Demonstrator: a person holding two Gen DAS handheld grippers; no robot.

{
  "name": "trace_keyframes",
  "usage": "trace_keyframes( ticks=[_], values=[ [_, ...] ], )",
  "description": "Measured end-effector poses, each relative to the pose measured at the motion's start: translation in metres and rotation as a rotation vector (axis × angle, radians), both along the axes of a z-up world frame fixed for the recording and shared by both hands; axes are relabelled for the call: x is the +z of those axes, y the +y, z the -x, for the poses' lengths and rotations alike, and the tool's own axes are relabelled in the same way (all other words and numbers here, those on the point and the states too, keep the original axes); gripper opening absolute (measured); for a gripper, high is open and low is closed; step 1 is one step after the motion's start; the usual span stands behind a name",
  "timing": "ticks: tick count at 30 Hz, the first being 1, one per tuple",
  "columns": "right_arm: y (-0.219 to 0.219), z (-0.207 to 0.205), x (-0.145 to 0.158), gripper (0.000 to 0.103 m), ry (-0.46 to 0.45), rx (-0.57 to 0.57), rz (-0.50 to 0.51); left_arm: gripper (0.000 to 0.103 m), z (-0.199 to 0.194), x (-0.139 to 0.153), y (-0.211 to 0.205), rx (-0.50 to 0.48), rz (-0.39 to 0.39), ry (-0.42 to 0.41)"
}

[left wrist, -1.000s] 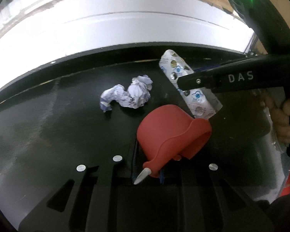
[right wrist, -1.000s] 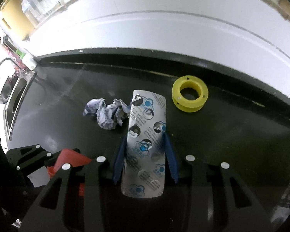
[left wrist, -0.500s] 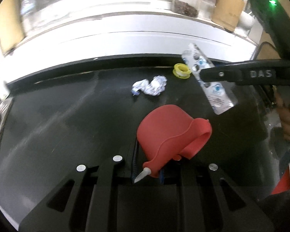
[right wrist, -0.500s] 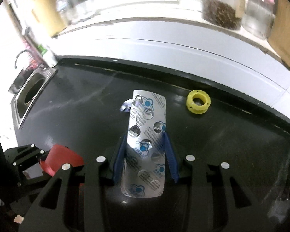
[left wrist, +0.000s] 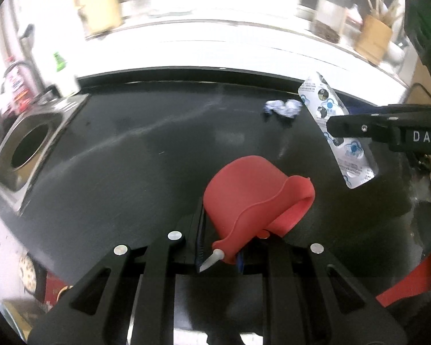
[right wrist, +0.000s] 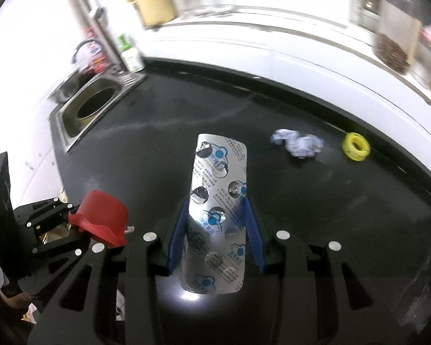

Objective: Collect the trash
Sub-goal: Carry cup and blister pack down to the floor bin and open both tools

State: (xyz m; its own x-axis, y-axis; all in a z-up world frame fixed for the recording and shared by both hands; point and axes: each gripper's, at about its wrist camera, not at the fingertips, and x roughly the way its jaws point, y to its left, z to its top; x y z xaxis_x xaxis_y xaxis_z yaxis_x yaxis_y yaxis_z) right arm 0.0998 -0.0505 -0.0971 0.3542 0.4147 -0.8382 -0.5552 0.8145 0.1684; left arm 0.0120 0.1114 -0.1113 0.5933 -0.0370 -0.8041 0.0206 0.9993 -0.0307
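Nearest the right wrist camera, the right gripper [right wrist: 215, 238] is clenched on a silver foil blister pack printed with blue cloud marks [right wrist: 218, 215]. Its blue-padded fingers [right wrist: 177, 238] press against the pack's two long edges about halfway along, so the strip stands out forward between them, its rounded far end held clear of the glossy black countertop [right wrist: 344, 218]. Several of the pack's pockets look punctured and crinkled. From the left wrist camera the same pack [left wrist: 334, 129] hangs tilted in the air, crossed by the black arm of the right gripper [left wrist: 359, 128].

The left gripper [left wrist: 221, 256] is clamped on the narrow stem of a smooth, soft-looking red silicone funnel-shaped cup [left wrist: 252, 195]. The cup's wide, curled mouth faces away to the right, and a small white tip pokes out at the stem's end. In the right wrist view the red cup [right wrist: 100, 215] sits low on the left, held by the left gripper [right wrist: 80, 227].

Farther out on the countertop lies a crumpled ball of white-and-blue paper [right wrist: 297, 145], and just beyond it to the right, apart from it, a yellow plastic ring-shaped spool [right wrist: 355, 150]. At the far left a square stainless steel sink with a round dark opening [right wrist: 92, 106] is set into the counter, with a green-capped white bottle [right wrist: 130, 53] standing behind it.
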Motion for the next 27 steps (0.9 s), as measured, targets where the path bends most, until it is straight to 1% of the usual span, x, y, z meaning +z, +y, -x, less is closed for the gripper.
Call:
trace_keyframes(
  ticks=[4, 6, 9, 12, 13, 15, 17, 18, 19, 22, 23, 25, 27],
  values=[
    [0.042, 0.016, 0.003, 0.04, 0.006, 0.086, -0.006, 0.016, 0.027, 0.006, 0.035, 0.091, -0.007, -0.01],
    [0.072, 0.027, 0.005, 0.04, 0.006, 0.145, -0.013, 0.016, 0.042, 0.01, 0.055, 0.146, -0.009, -0.013],
    [0.115, 0.044, 0.009, 0.04, 0.011, 0.234, -0.024, 0.016, 0.07, 0.015, 0.092, 0.249, -0.021, -0.016],
    [0.168, 0.069, 0.009, 0.04, 0.019, 0.354, -0.031, 0.016, 0.102, 0.017, 0.13, 0.363, -0.038, -0.015],
    [0.191, 0.081, 0.008, 0.04, 0.024, 0.407, -0.037, 0.016, 0.117, 0.017, 0.146, 0.414, -0.041, -0.011],
    [0.223, 0.1, 0.007, 0.04, 0.038, 0.482, -0.041, 0.016, 0.14, 0.015, 0.17, 0.492, -0.037, -0.003],
    [0.264, 0.126, 0.002, 0.04, 0.062, 0.577, -0.046, 0.016, 0.171, 0.009, 0.2, 0.59, -0.045, 0.017],
    [0.283, 0.137, -0.001, 0.04, 0.077, 0.617, -0.048, 0.016, 0.179, 0.007, 0.209, 0.616, -0.045, 0.024],
    [0.301, 0.149, -0.005, 0.04, 0.094, 0.655, -0.049, 0.016, 0.197, 0.001, 0.226, 0.667, -0.048, 0.037],
    [0.349, 0.177, -0.02, 0.041, 0.136, 0.741, -0.046, 0.016, 0.232, -0.013, 0.258, 0.764, -0.04, 0.064],
    [0.37, 0.188, -0.028, 0.041, 0.152, 0.776, -0.041, 0.016, 0.245, -0.021, 0.272, 0.801, -0.034, 0.073],
    [0.399, 0.205, -0.043, 0.041, 0.174, 0.818, -0.03, 0.016, 0.262, -0.036, 0.291, 0.85, -0.026, 0.089],
    [0.432, 0.22, -0.065, 0.041, 0.212, 0.855, -0.012, 0.016, 0.28, -0.056, 0.312, 0.897, 0.004, 0.109]
  ],
)
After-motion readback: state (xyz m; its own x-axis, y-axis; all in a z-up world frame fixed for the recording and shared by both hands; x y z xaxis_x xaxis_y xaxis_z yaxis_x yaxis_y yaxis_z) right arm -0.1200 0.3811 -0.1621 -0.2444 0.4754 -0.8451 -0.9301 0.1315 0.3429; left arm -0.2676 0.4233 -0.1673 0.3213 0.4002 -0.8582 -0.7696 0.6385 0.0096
